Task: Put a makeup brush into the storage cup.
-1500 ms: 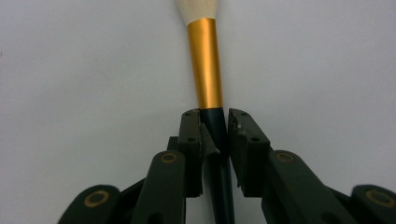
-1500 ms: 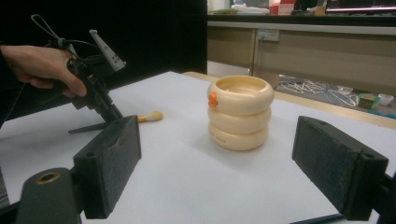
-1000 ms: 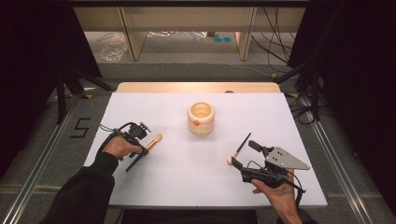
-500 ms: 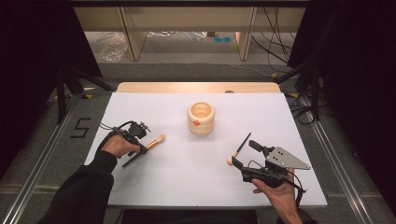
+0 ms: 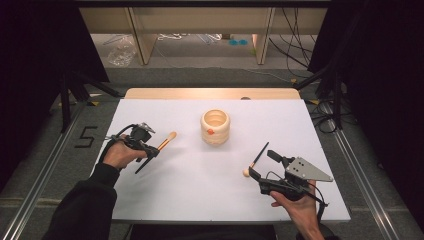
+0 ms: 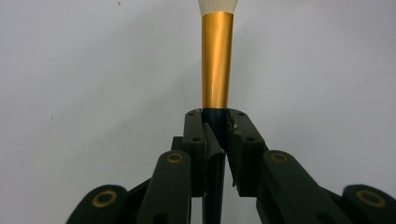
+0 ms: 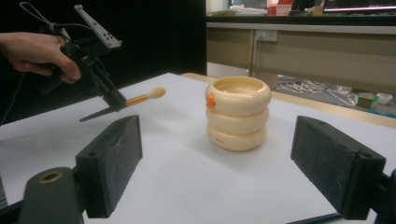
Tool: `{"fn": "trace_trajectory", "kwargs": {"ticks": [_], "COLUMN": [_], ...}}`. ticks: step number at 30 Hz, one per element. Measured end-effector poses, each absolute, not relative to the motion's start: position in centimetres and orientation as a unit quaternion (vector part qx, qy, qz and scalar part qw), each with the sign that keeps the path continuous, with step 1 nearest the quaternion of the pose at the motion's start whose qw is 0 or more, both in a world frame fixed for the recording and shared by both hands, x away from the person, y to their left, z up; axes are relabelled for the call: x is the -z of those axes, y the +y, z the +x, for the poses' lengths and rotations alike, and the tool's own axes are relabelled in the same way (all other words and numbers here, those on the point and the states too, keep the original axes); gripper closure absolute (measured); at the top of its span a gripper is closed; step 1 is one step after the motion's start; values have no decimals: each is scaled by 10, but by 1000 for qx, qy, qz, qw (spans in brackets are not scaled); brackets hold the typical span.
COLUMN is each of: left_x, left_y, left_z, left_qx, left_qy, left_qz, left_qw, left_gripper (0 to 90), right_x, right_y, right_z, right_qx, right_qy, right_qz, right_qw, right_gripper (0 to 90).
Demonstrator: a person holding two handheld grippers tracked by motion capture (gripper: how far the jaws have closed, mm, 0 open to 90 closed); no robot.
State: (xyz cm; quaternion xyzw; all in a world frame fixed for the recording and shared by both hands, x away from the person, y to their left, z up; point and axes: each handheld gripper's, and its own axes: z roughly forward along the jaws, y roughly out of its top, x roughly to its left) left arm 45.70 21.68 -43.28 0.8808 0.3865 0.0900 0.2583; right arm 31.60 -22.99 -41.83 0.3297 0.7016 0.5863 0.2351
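A cream ringed cup [image 5: 215, 128] with a small orange mark stands at the table's middle. My left gripper [image 5: 149, 148] is shut on the dark handle of a makeup brush [image 5: 167, 140] with a gold ferrule [image 6: 217, 60], and it holds the brush clear of the table at the left. The pale brush head points toward the cup [image 7: 238, 114]. My right gripper [image 5: 261, 163] stands open at the front right, jaws wide apart and aimed at the cup. A second, black-handled brush [image 5: 257, 158] lies on the table by those jaws.
The white table top [image 5: 190, 190] has free room around the cup. A wooden strip [image 5: 210, 93] runs along its far edge. Beyond it stand wooden shelf legs, with cables on the floor. The person's left hand [image 7: 42, 49] shows in the right gripper view.
The left gripper has raised the brush a little, so its head now sits farther from the person. The right gripper and the second brush have not moved.
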Motion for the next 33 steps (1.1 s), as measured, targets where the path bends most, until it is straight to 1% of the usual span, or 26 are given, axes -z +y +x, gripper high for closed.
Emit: {"fn": "trace_trajectory", "kwargs": {"ticks": [2,7,13,21,23,33], "left_x": [430,426,422,417,416,409], "left_y": [217,217,216,215,215,212], "left_z": [456,451,450,448,448,443], "left_qx": [-90,-112,-104,-118,-110,-120], "left_qy": [393,392,399,400,396,396], "left_qz": [873,860,849,828,824,804], "left_qw": [274,308,331,375,391,427], "left_gripper": [788,788,788,787,788,787], "right_x": [418,418,418,418,418,418], "right_y": [-230,-230,-229,-230,-230,-230], "right_z": [316,316,316,316,316,316], "right_qx": [-588,-585,-587,-586,-586,-586], "right_qy": [701,703,701,703,703,703], "right_qz": [329,328,328,328,328,328], "right_qw": [235,234,236,233,233,233], "right_gripper": [175,175,175,175,175,175]}}
